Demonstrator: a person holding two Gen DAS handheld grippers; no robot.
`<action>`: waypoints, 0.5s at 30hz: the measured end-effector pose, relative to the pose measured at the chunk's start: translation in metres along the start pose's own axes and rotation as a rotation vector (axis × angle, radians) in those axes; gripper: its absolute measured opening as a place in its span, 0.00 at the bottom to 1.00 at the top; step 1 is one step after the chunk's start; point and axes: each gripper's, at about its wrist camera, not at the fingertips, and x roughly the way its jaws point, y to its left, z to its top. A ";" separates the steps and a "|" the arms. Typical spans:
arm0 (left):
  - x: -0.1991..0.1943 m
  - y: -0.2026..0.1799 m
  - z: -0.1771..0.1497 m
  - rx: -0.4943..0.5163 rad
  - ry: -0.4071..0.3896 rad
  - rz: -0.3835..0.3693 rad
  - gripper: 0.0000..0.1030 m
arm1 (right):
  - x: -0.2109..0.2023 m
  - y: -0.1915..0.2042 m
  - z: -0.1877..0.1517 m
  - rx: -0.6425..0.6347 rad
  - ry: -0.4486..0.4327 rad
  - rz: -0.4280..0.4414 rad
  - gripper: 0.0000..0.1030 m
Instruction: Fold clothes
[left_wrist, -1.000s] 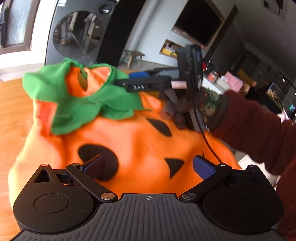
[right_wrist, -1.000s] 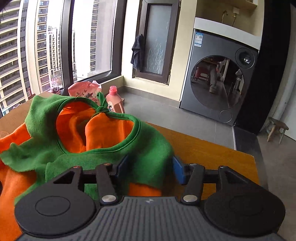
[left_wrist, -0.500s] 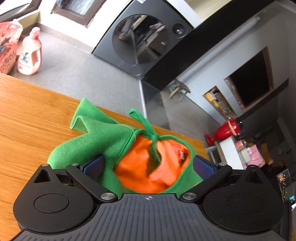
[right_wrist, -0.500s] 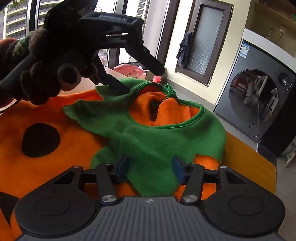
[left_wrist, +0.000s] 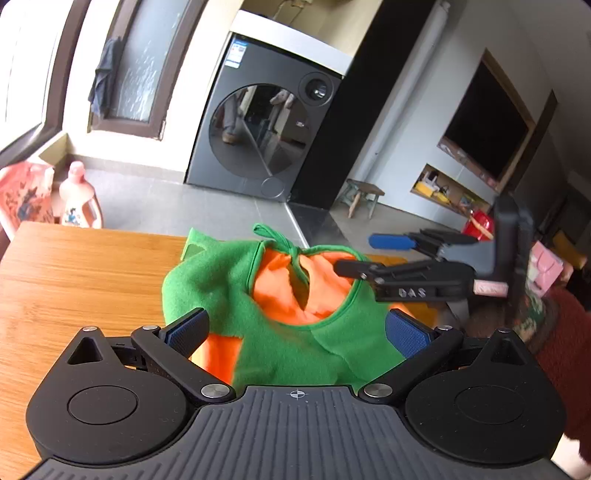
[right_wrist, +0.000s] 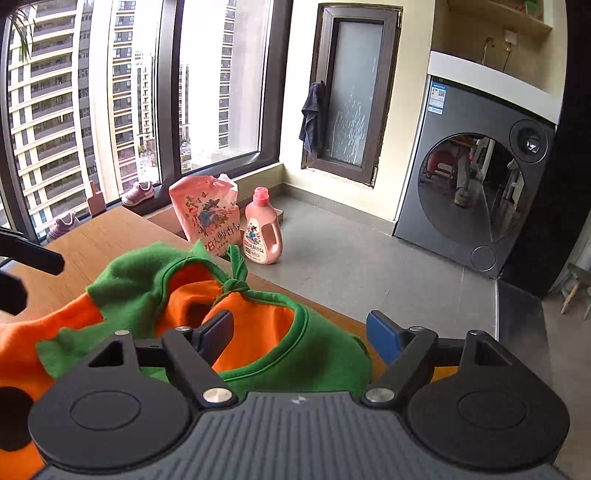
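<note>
Right now a big wooden table (left_wrist: 74, 280) holds the pumpkin costume (right_wrist: 55, 332), orange with black spots and a green collar (left_wrist: 221, 291). It lies bunched up near the far right corner of the table, not flat and not yet folded. On the floor past the table stand a grey washing machine (right_wrist: 476, 192), a pink bag (right_wrist: 207, 218) and a pink bottle (right_wrist: 260, 232).

Next come the two tools. The left gripper (left_wrist: 297, 334) hangs over the collar with its jaws wide apart, and nothing is pinched. The right gripper (right_wrist: 299, 336) has just been opening. Its jaws now stand apart over the neck hole, with cloth lying between them, but they do not squeeze it.

Smallest is the little green tie knot (right_wrist: 234, 286) at the neck.

I think this step is letting go and getting ready for a new hold. Next, each gripper should pinch one edge, spread the costume flat, then fold it over.
</note>
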 end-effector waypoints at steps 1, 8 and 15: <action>-0.003 -0.004 -0.002 0.004 -0.005 -0.002 1.00 | 0.010 -0.002 0.003 0.021 0.006 0.006 0.77; -0.022 0.006 -0.005 -0.086 -0.025 -0.043 1.00 | 0.035 -0.006 0.000 0.163 0.078 0.040 0.38; -0.037 0.008 -0.012 -0.113 -0.035 -0.068 1.00 | -0.077 0.011 -0.007 0.165 -0.060 0.167 0.20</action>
